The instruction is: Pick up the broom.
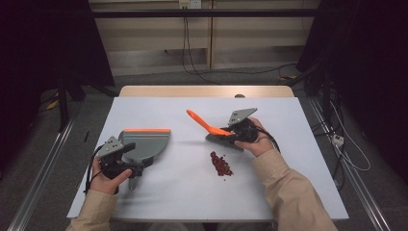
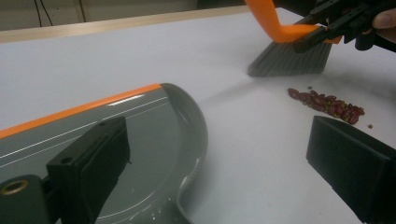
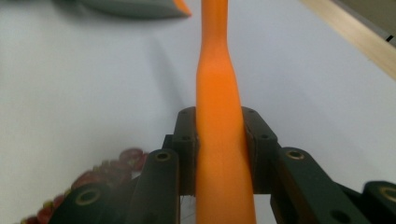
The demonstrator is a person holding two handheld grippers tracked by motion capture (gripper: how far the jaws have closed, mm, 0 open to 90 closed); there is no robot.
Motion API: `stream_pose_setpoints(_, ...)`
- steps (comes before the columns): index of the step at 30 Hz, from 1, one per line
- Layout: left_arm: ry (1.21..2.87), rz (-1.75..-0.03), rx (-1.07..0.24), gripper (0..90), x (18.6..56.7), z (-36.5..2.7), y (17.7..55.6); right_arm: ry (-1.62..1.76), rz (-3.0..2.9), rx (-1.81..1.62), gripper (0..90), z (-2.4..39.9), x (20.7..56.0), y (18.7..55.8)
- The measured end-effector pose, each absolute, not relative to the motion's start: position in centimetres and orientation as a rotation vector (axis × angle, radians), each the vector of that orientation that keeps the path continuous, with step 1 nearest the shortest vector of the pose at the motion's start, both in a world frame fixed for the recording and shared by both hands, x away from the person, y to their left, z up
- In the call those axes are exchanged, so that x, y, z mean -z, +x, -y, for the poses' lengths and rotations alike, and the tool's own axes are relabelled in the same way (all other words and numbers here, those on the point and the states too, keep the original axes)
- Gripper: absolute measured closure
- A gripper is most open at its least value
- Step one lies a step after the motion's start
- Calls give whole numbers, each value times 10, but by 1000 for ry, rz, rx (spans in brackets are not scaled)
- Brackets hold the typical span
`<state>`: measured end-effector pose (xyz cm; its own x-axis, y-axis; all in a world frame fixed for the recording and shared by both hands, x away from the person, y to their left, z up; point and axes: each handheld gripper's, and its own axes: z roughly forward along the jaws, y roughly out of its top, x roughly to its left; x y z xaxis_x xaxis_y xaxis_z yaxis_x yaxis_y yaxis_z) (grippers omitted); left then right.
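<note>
A dustpan point(image 1: 144, 142) is laid flat on the left part of the table point(image 1: 183, 192), and the left gripper point(image 1: 132, 169) is placed at its near end. A brush point(image 1: 216, 132) is held right of centre, clamped by its handle in the right gripper point(image 1: 235, 134), with the handle slanted up and away to the left and the bristles set down on the table. A small heap of beans point(image 1: 221, 164) is found just in front of the brush, well apart from the dustpan.
</note>
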<state>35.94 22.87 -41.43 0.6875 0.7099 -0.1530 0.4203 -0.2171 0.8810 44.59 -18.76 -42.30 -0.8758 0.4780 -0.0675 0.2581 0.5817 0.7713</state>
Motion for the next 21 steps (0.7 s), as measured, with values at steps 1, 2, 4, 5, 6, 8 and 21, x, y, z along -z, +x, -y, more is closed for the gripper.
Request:
stream_pose_setpoints(1, 1851, -889, -346, 58, 414, -229, 359, 592, -2549, -1186, 710, 188, 423, 445)
stream_pose_setpoints(2, 1851, -889, -345, 58, 414, -229, 359, 568, -2559, -1191, 711, 188, 423, 444)
stream_pose_setpoints(4, 1851, -890, -346, 58, 414, -229, 359, 526, -2583, -1186, 711, 186, 423, 442)
stream_pose_setpoints(5, 1853, -890, -346, 58, 414, -229, 359, 504, -2594, -1180, 711, 184, 422, 440)
stream_pose_setpoints(6, 1853, -892, -347, 58, 414, -229, 359, 473, -2602, -1169, 711, 183, 422, 438)
stream_pose_setpoints(8, 1855, -894, -348, 58, 414, -229, 359, 441, -2616, -1162, 711, 181, 422, 434)
stream_pose_setpoints(21, 1869, -906, -352, 58, 413, -230, 356, 314, -2671, -1185, 710, 183, 420, 406)
